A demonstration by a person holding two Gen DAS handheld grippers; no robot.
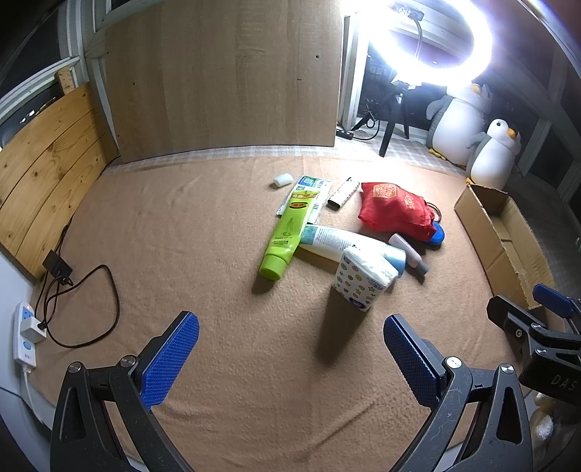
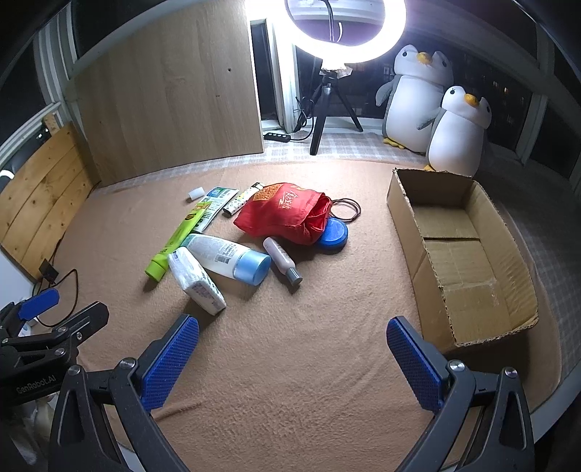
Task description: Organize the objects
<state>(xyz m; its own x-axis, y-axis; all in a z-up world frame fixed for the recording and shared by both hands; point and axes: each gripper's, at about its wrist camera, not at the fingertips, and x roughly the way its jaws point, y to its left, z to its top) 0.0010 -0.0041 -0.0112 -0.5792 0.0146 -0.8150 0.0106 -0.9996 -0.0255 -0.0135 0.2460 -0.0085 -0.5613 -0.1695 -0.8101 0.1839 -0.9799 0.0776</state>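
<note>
We see tan blanket (image 2: 290, 363); at its centre green tube (image 2: 178, 239), white bottle (image 2: 225, 256), tissue pack (image 2: 196, 281), red bag (image 2: 287, 212); cardboard box (image 2: 461, 261) at 3 o'clock.

Blue round lid (image 2: 334, 234) half hidden under red bag (image 2: 287, 212); what lies beneath lid cannot tell. Flat packet (image 1: 308, 192) partly covered by green tube (image 1: 287, 236); print on both too small to read. White bottle (image 1: 341, 241) partly behind tissue pack (image 1: 363, 277). Cardboard box (image 1: 504, 239) cut by right gripper (image 1: 544, 308) in left wrist view. Ring light (image 2: 345, 32) cut off at top edge, glare washes out detail behind. Power strip (image 1: 25, 337) near left edge, cable end out of view.
</note>
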